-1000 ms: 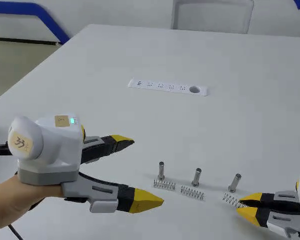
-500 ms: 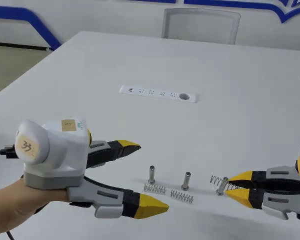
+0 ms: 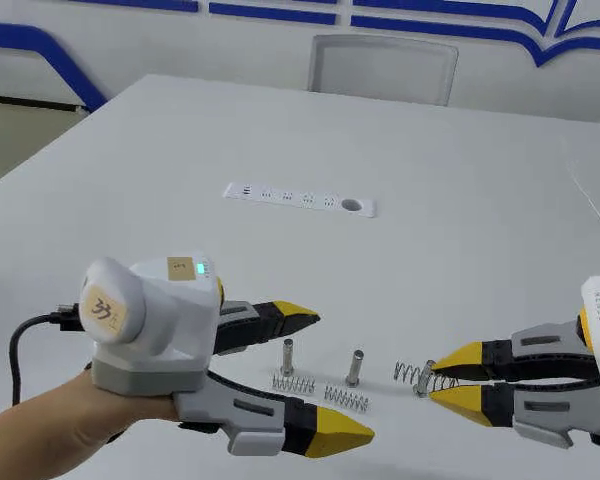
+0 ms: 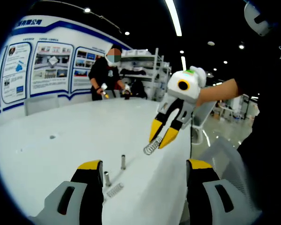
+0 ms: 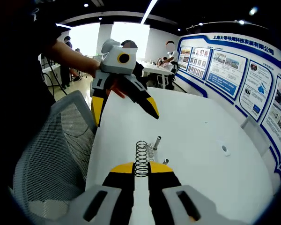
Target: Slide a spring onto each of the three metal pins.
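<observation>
Two metal pins (image 3: 287,352) (image 3: 356,365) stand upright on the white table (image 3: 180,160), each with a spring (image 3: 293,383) (image 3: 346,399) lying in front of it. A third pin (image 3: 426,380) stands right beside the tips of my right gripper (image 3: 458,378). That gripper is shut on a third spring (image 3: 410,373), which sticks out leftward from its tips just above the table. In the right gripper view the held spring (image 5: 141,158) rises from the gripper (image 5: 141,169). My left gripper (image 3: 330,378) hovers open to the left of the pins, holding nothing.
A white power strip (image 3: 298,198) lies mid-table beyond the pins. A grey chair (image 3: 380,65) stands at the far edge and a mesh chair (image 5: 51,150) at the near side. A person (image 4: 107,75) stands in the background.
My right gripper has closed on the rightmost spring, lifted it off the table and carried it left, up to the third pin. The left gripper stays open, shifted slightly right.
</observation>
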Tool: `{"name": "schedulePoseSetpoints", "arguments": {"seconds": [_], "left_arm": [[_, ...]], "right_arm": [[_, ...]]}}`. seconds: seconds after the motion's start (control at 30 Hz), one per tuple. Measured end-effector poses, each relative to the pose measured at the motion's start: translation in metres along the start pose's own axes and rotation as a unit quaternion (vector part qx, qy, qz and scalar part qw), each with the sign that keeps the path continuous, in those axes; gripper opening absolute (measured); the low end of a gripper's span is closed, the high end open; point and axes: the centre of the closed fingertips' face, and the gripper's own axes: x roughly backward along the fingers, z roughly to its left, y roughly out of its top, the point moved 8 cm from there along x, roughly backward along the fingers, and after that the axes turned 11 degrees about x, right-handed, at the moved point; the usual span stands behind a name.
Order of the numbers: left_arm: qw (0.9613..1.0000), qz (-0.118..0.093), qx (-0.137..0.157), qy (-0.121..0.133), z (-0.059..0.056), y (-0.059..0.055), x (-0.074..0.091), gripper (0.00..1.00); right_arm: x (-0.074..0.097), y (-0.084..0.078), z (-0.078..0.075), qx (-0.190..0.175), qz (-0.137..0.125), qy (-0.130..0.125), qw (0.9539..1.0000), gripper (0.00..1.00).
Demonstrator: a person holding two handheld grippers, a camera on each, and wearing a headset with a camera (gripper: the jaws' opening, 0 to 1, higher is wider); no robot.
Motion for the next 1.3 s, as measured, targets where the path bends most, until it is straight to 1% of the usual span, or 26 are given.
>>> {"name": "schedulePoseSetpoints", "arguments": {"seconds": [0.07,0.1,0.2,0.3,0.37,0.43,0.5,0.6,0.7,0.87,0.93,1.03,1.1,1.17,1.2,1.23,1.3], "left_arm": [[1.0,0.004,-0.004,-0.008,-0.003,-0.001,-0.003,0.69],[0.9999,0.008,-0.006,-0.011,-0.004,-0.002,-0.005,0.68],[0.9998,0.01,-0.012,-0.016,-0.007,-0.003,-0.007,0.67],[0.9995,0.009,-0.018,-0.023,-0.01,-0.002,-0.007,0.62],[0.9992,0.013,-0.021,-0.032,-0.012,-0.002,-0.007,0.57],[0.9987,0.02,-0.016,-0.045,-0.015,-0.003,-0.007,0.51],[0.9984,0.018,-0.021,-0.05,-0.017,-0.003,-0.007,0.47],[0.9982,0.018,-0.023,-0.052,-0.018,-0.002,-0.007,0.44],[0.9982,0.012,-0.023,-0.055,-0.018,0.0,-0.007,0.4],[0.9969,0.017,-0.028,-0.072,-0.022,0.001,-0.007,0.25],[0.9965,0.02,-0.033,-0.074,-0.022,0.0,-0.007,0.2],[0.9965,0.019,-0.033,-0.075,-0.022,0.0,-0.006,0.19],[0.9965,0.019,-0.035,-0.074,-0.022,0.001,-0.006,0.16],[0.9961,0.02,-0.033,-0.079,-0.023,0.0,-0.006,0.15],[0.9955,0.025,-0.04,-0.083,-0.024,0.0,-0.005,0.13],[0.9946,0.027,-0.052,-0.085,-0.024,0.0,-0.004,0.13],[0.9937,0.025,-0.07,-0.083,-0.026,0.001,-0.003,0.12]], "right_arm": [[0.0,0.005,0.002,0.003,-0.003,0.005,1.0,0.11],[-0.001,0.007,0.004,0.004,-0.006,0.007,0.9999,0.11],[-0.002,0.012,0.007,0.007,-0.01,0.016,0.9998,0.11],[-0.005,0.016,0.011,0.017,-0.01,0.027,0.9995,0.11],[-0.007,0.019,0.013,0.018,-0.013,0.033,0.9992,0.11],[-0.009,0.023,0.014,0.024,-0.013,0.034,0.999,0.11],[-0.01,0.025,0.015,0.026,-0.015,0.037,0.9989,0.11],[-0.012,0.029,0.016,0.033,-0.017,0.04,0.9985,0.11],[-0.013,0.031,0.016,0.035,-0.018,0.039,0.9984,0.11],[-0.013,0.035,0.017,0.042,-0.021,0.042,0.998,0.11],[-0.014,0.036,0.017,0.042,-0.021,0.044,0.9979,0.11],[-0.014,0.037,0.018,0.046,-0.02,0.048,0.9976,0.11],[-0.015,0.037,0.019,0.047,-0.021,0.052,0.9973,0.11],[-0.015,0.038,0.019,0.051,-0.02,0.054,0.997,0.11],[-0.015,0.039,0.021,0.055,-0.022,0.059,0.9965,0.11],[-0.015,0.04,0.021,0.056,-0.022,0.06,0.9964,0.11],[-0.014,0.041,0.022,0.057,-0.023,0.06,0.9963,0.11]]}}
